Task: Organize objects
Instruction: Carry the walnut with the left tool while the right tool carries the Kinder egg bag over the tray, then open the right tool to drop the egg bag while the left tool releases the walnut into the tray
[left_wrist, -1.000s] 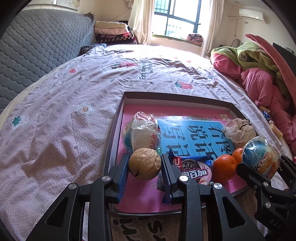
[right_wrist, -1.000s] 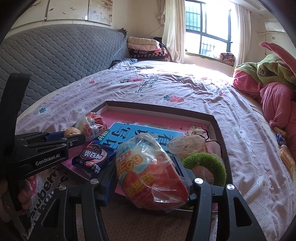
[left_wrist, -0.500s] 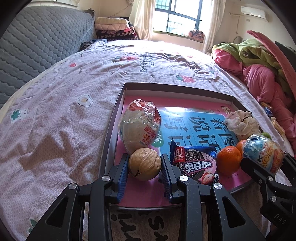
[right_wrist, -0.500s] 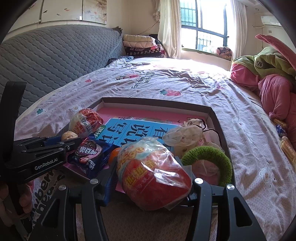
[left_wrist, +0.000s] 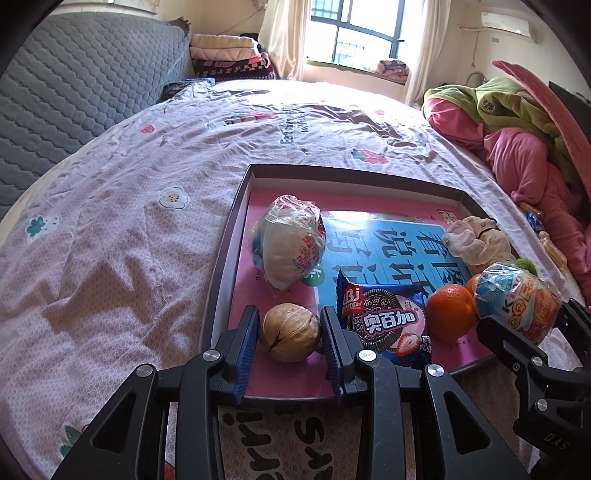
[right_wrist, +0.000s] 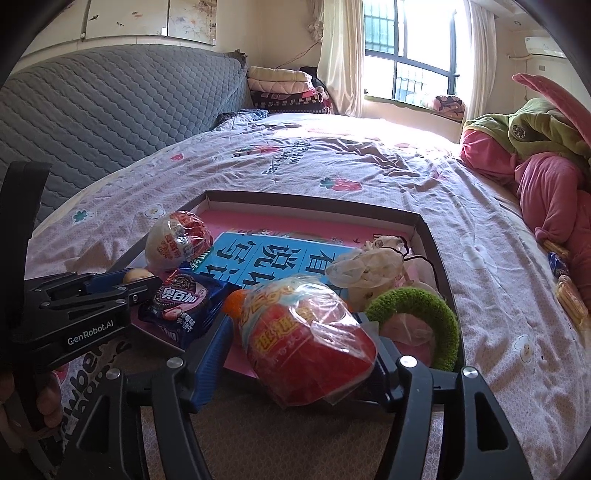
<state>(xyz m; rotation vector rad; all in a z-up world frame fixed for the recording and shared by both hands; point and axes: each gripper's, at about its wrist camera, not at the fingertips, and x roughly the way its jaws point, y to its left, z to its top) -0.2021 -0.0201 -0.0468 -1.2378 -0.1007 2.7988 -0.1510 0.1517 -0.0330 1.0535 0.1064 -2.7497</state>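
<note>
One walnut (left_wrist: 290, 332), two wrapped eggs (left_wrist: 290, 251) (right_wrist: 308, 339), two oranges (left_wrist: 451, 314), one tray (left_wrist: 236, 236)

A: What do the tools look like?
B: The left gripper (left_wrist: 289, 334) is black plastic with ribbed blue pads (left_wrist: 246, 343) and silver screws (left_wrist: 213, 355).
A: Any markings?
B: White "GenRobot.AI" lettering on its side. The right gripper (right_wrist: 301, 354) matches: black frame, blue pads (right_wrist: 212, 356), silver screws (right_wrist: 404, 361).

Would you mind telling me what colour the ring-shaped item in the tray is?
The fuzzy ring is green, clearest in the right wrist view.
</note>
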